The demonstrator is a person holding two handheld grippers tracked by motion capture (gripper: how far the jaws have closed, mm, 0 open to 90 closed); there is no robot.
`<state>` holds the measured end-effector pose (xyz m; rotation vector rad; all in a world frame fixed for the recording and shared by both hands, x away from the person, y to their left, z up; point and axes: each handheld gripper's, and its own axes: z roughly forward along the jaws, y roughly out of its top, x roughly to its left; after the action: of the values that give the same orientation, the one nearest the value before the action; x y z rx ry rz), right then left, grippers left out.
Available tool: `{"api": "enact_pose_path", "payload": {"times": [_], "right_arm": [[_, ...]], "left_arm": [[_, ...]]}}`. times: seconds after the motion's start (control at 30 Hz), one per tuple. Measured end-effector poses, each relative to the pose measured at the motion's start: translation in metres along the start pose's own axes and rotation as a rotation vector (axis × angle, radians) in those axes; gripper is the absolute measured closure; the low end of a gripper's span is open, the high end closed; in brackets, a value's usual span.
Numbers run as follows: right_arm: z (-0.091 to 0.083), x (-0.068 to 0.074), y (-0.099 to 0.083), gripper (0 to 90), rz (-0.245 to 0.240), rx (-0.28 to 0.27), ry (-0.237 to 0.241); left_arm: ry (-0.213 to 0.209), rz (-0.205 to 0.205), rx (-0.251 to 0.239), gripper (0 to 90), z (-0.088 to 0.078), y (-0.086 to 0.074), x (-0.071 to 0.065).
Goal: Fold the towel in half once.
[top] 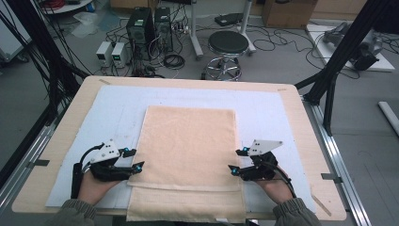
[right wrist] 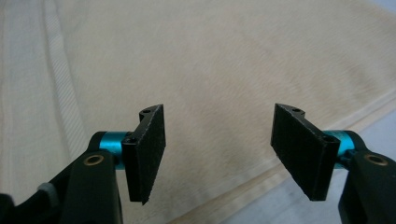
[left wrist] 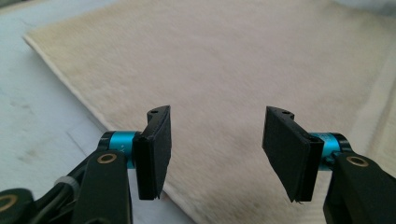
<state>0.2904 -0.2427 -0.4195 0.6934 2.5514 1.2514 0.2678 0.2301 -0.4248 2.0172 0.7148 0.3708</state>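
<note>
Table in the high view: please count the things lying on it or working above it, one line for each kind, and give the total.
Beige towel: 1
White sheet under the towel: 1
Grippers: 2, the left gripper and the right gripper, both with jaws apart and nothing between them
Total: 4

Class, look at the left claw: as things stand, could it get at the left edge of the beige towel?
Probably yes. The left claw hangs open right at the towel's left edge, and the way to it looks free over the white sheet.
</note>
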Motion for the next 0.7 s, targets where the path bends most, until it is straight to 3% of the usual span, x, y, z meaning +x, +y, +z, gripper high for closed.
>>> {"api": "enact_pose_path", "payload": {"times": [0.13, 0.23, 0.3, 0.53, 0.7], "right_arm": [[0.007, 0.005, -0.006, 44.9, -0.022, 0.027, 0.029], [0.014, 0.007, -0.010, 55.3, -0.035, 0.062, 0.056], [0.018, 0.008, -0.013, 61.5, -0.046, 0.079, 0.060], [0.017, 0.007, -0.012, 81.2, -0.056, 0.078, 0.071], [0.013, 0.004, -0.010, 85.2, -0.046, 0.061, 0.086]], "left_arm": [[-0.033, 0.017, 0.054, 45.8, 0.005, -0.008, -0.002], [-0.062, 0.039, 0.107, 53.6, 0.012, -0.012, -0.006], [-0.054, 0.065, 0.107, 57.8, 0.015, -0.013, -0.009], [-0.037, 0.097, 0.119, 81.6, 0.018, -0.009, -0.012], [-0.026, 0.090, 0.094, 84.8, 0.013, -0.002, -0.012]]}}
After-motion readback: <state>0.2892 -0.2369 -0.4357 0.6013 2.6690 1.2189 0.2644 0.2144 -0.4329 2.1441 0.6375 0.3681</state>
